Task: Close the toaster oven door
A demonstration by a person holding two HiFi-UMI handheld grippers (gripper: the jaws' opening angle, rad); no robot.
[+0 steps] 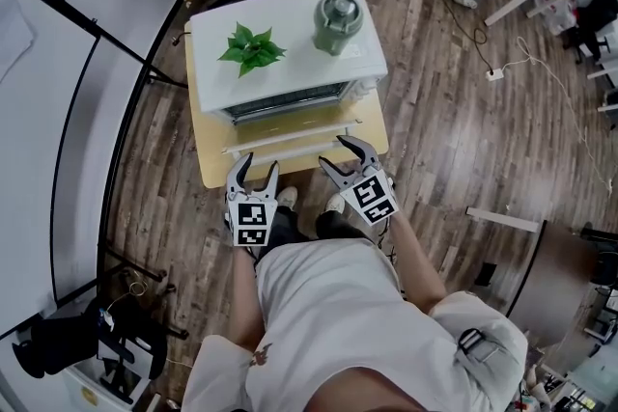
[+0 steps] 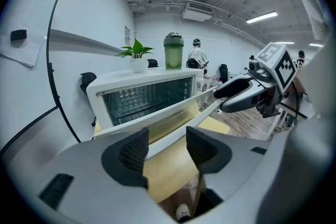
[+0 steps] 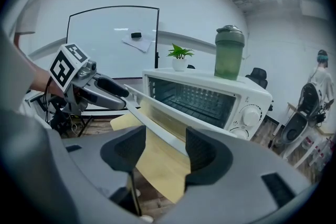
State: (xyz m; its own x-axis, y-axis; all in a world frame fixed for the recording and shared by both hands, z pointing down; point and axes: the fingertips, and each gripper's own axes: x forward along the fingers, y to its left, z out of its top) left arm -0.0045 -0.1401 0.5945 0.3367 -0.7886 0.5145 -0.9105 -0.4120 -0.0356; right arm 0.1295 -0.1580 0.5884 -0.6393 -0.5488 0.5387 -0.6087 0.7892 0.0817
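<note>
Left tongs (image 1: pixel 259 163), right tongs (image 1: pixel 340 154) straddle door (image 1: pixel 290 132).

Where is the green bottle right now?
In the head view, the green bottle stands on top of the toaster oven, near its right end. The little plant is to its left.
</note>
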